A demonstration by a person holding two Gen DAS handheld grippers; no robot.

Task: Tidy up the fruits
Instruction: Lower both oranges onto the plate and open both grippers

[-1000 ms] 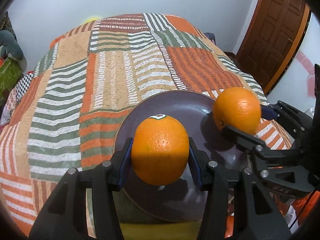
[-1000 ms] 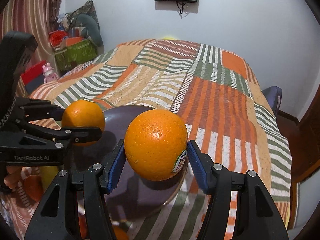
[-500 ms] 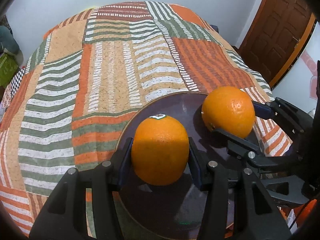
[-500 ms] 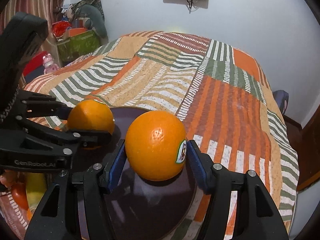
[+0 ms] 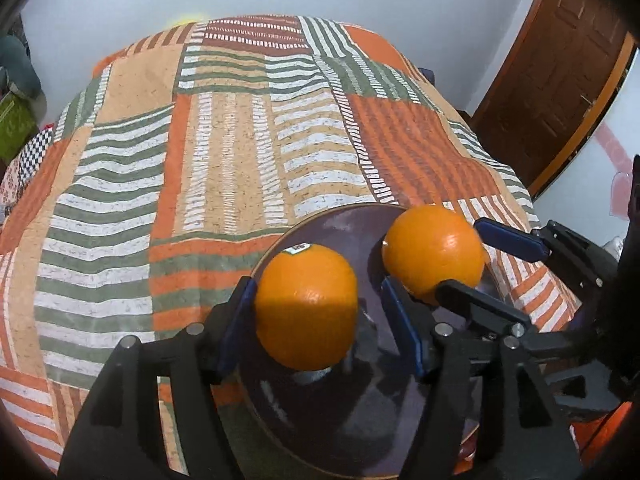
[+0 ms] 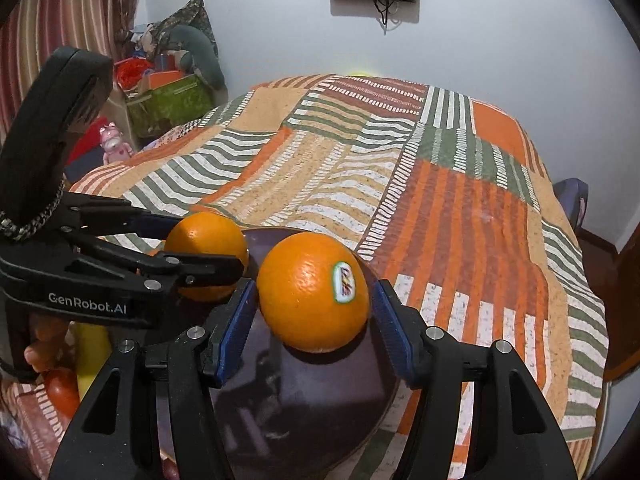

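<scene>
Two oranges rest on a dark purple plate [image 5: 360, 412] on the striped bedspread. In the left wrist view my left gripper [image 5: 320, 320] is open, with a visible gap between its right pad and the stickered orange [image 5: 306, 306]. The second orange [image 5: 434, 254] sits to its right between the right gripper's fingers [image 5: 508, 236]. In the right wrist view my right gripper [image 6: 314, 314] is open around the orange with the oval sticker [image 6: 314, 292], with gaps on both sides. The left gripper [image 6: 200, 252] and its orange [image 6: 206, 242] are at left, on the plate [image 6: 304, 408].
A tomato [image 6: 60, 392] and a yellow fruit [image 6: 92, 356] lie by the plate's near left side. The patchwork bedspread [image 5: 224, 152] stretches beyond the plate. A wooden door [image 5: 560, 80] stands at the right, boxes and toys [image 6: 168, 96] at the left.
Both grippers lowered their oranges onto the plate and opened. The pads now stand apart from the fruit.
</scene>
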